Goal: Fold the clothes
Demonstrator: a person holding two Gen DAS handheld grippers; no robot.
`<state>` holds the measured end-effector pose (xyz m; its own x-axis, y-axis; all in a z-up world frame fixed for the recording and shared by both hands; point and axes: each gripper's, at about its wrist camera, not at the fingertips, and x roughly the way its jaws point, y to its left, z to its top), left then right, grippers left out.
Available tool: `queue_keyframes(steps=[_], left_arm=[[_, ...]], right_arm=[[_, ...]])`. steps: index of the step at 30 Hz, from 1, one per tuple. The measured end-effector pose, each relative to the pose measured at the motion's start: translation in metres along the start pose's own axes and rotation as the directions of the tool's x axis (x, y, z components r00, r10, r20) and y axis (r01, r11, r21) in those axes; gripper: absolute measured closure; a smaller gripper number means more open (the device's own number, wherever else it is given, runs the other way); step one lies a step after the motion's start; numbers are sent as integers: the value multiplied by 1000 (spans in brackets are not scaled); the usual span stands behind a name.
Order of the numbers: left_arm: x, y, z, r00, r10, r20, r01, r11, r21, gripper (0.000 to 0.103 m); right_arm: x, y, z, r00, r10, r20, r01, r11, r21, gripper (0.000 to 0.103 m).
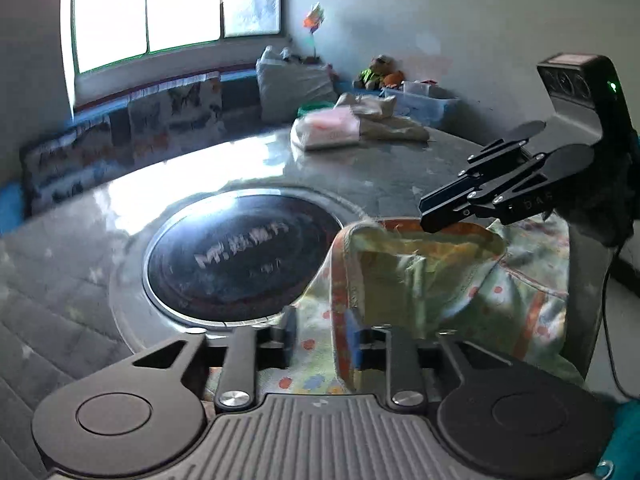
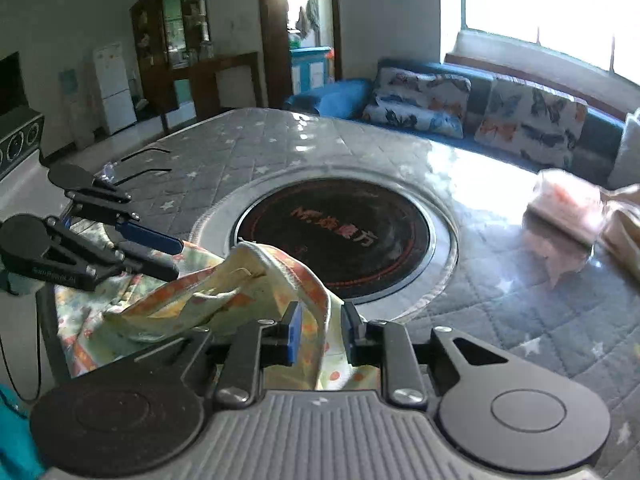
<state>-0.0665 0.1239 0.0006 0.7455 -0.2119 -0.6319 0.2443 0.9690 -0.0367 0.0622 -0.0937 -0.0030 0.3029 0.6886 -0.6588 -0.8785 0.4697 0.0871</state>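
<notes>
A pale yellow-green garment [image 1: 420,280] with orange trim and coloured dots lies rumpled at the near edge of the table [image 1: 80,280]. In the left wrist view my left gripper [image 1: 322,340] stands open, and the orange hem runs along its right finger with dotted cloth below the gap. The right wrist view has the left gripper [image 2: 178,260] at the left, its tips apart just short of a raised fold of the garment [image 2: 224,292]. My right gripper [image 2: 320,336] is open with a band of hem loose between its fingers. From the left wrist view the right gripper [image 1: 426,216] hovers over the cloth's far edge.
A round black hotplate [image 2: 332,236] is set into the star-quilted table cover [image 2: 500,312]. Folded pink and beige clothes [image 1: 332,128] are stacked at the far side. A blue sofa with butterfly cushions [image 2: 532,120] runs under the window. Thin black wires [image 2: 144,160] lie near the left edge.
</notes>
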Motion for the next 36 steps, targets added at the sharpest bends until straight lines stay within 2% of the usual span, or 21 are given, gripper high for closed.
queue_keyframes(steps=[3, 6, 7, 8, 9, 13, 17, 18, 19, 21, 27, 29, 30, 34, 35, 36], left_arm=[[9, 10, -2, 998, -57, -28, 55, 996, -68, 63], [18, 15, -4, 991, -122, -46, 116, 987, -114, 66], [20, 15, -5, 990, -136, -50, 129, 985, -117, 71], [19, 14, -5, 990, -136, -47, 130, 986, -108, 85], [18, 12, -6, 990, -137, -44, 132, 986, -100, 90], [5, -2, -5, 998, -62, -6, 62, 998, 8, 95], [-7, -19, -3, 999, -14, 31, 10, 993, 117, 98], [-8, -23, -3, 999, -6, 35, 1, 991, 133, 99], [-10, -26, -3, 999, 6, 39, -12, 989, 149, 99], [-13, -31, -3, 999, 24, 48, -32, 983, 181, 100], [-13, -35, -1, 997, 51, 58, -62, 976, 207, 100], [-10, -33, -1, 998, 42, 46, -50, 979, 196, 100], [-9, -33, -1, 998, 37, 40, -44, 981, 190, 99], [-6, -24, 0, 1000, 14, 22, -17, 992, 126, 95], [-5, -21, 0, 1000, 7, 19, -9, 994, 110, 91], [-3, -18, 0, 1000, -1, 15, -1, 996, 94, 78]], right_arm=[[10, -10, 0, 999, 36, -27, -34, 996, 84, 82], [14, -15, -1, 997, 59, -41, -54, 992, 111, 86], [12, -13, -2, 998, 57, -37, -53, 994, 100, 95], [10, -11, -2, 998, 51, -31, -48, 995, 83, 97], [7, -6, -2, 999, 37, -21, -36, 998, 54, 98], [-9, 10, 0, 999, -23, 24, 25, 998, -64, 101], [-17, 17, -3, 999, -28, 29, 31, 995, -92, 101], [-18, 17, -3, 999, -30, 29, 33, 995, -89, 98], [-17, 15, -3, 999, -32, 29, 34, 997, -70, 89], [-13, 10, -1, 999, -32, 30, 33, 999, -30, 73], [13, -4, 4, 999, -2, -35, 4, 999, 52, 74], [21, -7, 4, 998, 16, -63, -11, 997, 76, 85], [23, -7, 3, 997, 28, -69, -22, 996, 82, 94], [14, 4, 0, 999, -5, -36, 6, 1000, 25, 101], [11, 7, -1, 1000, -17, -25, 17, 1000, 6, 101], [7, 10, -1, 999, -31, -14, 31, 999, -16, 101]])
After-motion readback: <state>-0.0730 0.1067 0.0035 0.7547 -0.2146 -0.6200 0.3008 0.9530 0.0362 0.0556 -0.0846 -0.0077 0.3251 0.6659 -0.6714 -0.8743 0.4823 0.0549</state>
